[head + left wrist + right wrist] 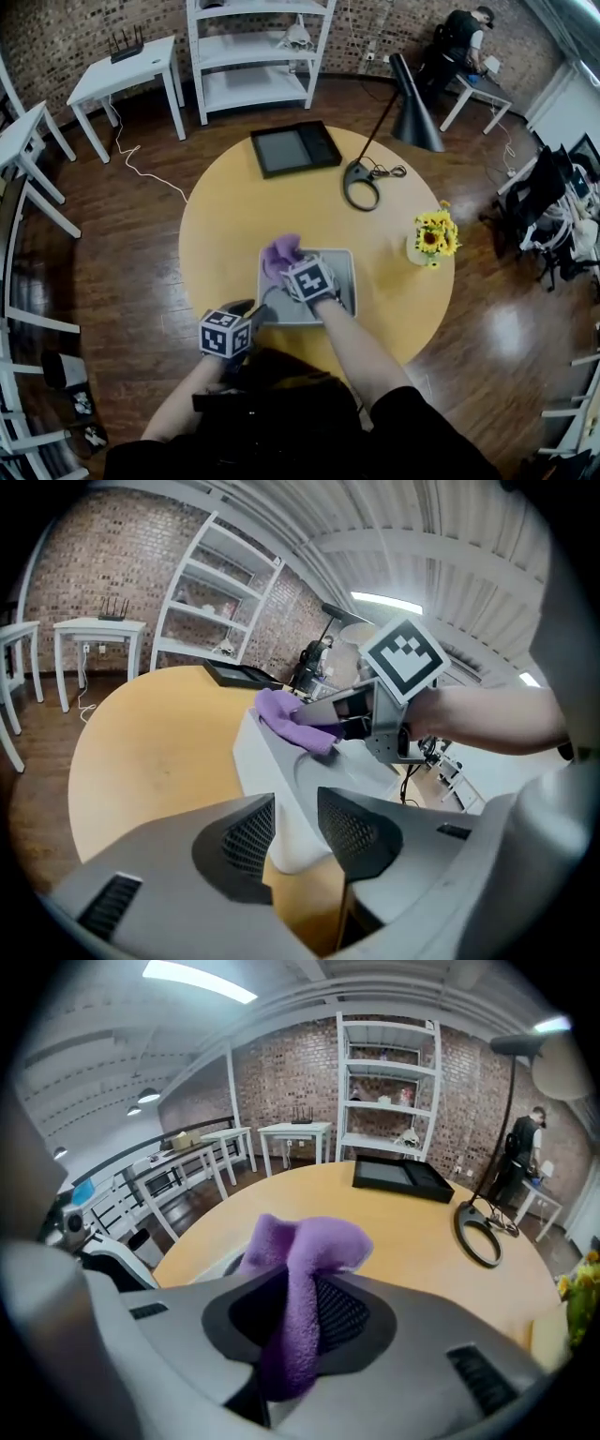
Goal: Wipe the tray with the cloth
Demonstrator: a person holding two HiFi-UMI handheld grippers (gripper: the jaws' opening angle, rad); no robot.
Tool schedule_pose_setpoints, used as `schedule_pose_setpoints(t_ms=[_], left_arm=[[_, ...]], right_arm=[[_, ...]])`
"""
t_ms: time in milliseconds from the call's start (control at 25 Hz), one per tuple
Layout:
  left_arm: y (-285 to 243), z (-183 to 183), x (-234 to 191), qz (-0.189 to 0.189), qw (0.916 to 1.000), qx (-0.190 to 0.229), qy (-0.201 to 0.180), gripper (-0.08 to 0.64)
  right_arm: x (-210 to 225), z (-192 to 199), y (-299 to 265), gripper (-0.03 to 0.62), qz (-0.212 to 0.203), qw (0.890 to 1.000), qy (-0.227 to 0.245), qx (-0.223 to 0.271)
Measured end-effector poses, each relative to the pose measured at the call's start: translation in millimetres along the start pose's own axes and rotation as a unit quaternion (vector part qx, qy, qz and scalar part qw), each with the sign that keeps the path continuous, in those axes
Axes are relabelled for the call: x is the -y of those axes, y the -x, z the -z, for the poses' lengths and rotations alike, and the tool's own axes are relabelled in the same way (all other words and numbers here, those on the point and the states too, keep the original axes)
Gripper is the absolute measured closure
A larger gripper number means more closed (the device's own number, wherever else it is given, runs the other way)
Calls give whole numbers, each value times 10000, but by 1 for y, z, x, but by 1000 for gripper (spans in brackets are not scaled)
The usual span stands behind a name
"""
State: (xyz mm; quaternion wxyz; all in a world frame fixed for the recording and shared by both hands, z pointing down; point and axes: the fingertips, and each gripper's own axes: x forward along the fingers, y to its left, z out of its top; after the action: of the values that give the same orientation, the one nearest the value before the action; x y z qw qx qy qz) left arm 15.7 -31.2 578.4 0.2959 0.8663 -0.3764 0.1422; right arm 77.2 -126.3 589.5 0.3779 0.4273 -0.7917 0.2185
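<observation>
Wiping step, likely early. Right tool [302, 1283] clenched on purple cloth [305, 1237]; cloth sits at far-left rim of grey tray [345, 277] on counter [234, 216]. Left tool [296, 803] pinches tray's near corner, steadying it. Next: press cloth onto tray floor, sweep across.

My head view looks steeply down on the round yellow surface [234, 220]; both gripper views skim it low, facing far.

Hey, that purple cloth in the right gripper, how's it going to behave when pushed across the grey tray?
Probably floppy: the cloth flops out of the right gripper in soft folds. It looks light and fuzzy, so it will likely bunch and drag rather than slide on the tray.
</observation>
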Motion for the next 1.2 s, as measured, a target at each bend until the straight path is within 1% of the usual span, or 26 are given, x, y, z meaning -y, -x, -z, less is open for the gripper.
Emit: schedule_pose_setpoints(t_ms=[120, 200, 240, 320, 440, 560, 680, 760, 840, 880, 920, 960, 1040, 1080, 1120, 1200], left_arm=[[0, 0, 1, -10, 10000, -13, 21, 426], [-1, -2, 2, -17, 10000, -4, 2, 426], [-2, -2, 2, -16, 10000, 5, 15, 426], [-1, -1, 1, -15, 10000, 27, 76, 426], [0, 0, -2, -23, 9998, 89, 175, 425], [0, -2, -1, -56, 9997, 172, 137, 423], [-2, -3, 2, -120, 9996, 237, 29, 423], [-4, -2, 6, -117, 9996, 255, 32, 423], [-5, -1, 8, -97, 9996, 275, 1, 423], [-4, -2, 8, -89, 9995, 301, -42, 423], [-3, -2, 7, -84, 9994, 340, -82, 423], [-1, -3, 6, -85, 9992, 391, -96, 423], [4, -5, 3, -112, 9986, 520, -49, 422], [7, -7, 2, -129, 9981, 600, -10, 425], [11, -9, 1, -136, 9975, 695, 32, 447], [22, -15, -1, -124, 9956, 923, 143, 448]], right_arm=[[34, 13, 16, 499, 197, 9996, -195, 23], [61, 28, 26, 500, 430, 9984, -371, -70], [74, 36, 32, 500, 587, 9976, -358, -117], [95, 49, 43, 500, 837, 9960, -254, -190], [117, 65, 59, 500, 1023, 9943, -107, -280], [122, 69, 66, 500, 1027, 9944, -16, -244], [123, 71, 67, 500, 1178, 9921, 245, -349], [129, 74, 76, 500, 1401, 9875, 539, -477], [139, 78, 88, 500, 1709, 9796, 833, -644], [144, 81, 92, 500, 1814, 9772, 844, -714], [146, 82, 94, 500, 1803, 9788, 662, -717], [144, 80, 93, 503, 1660, 9838, 297, -617], [127, 66, 87, 505, 1057, 9928, -539, -192], [114, 57, 83, 506, 752, 9942, -775, 7], [100, 47, 80, 506, 521, 9951, -830, 147], [69, 28, 73, 506, 198, 9975, -625, 251]])
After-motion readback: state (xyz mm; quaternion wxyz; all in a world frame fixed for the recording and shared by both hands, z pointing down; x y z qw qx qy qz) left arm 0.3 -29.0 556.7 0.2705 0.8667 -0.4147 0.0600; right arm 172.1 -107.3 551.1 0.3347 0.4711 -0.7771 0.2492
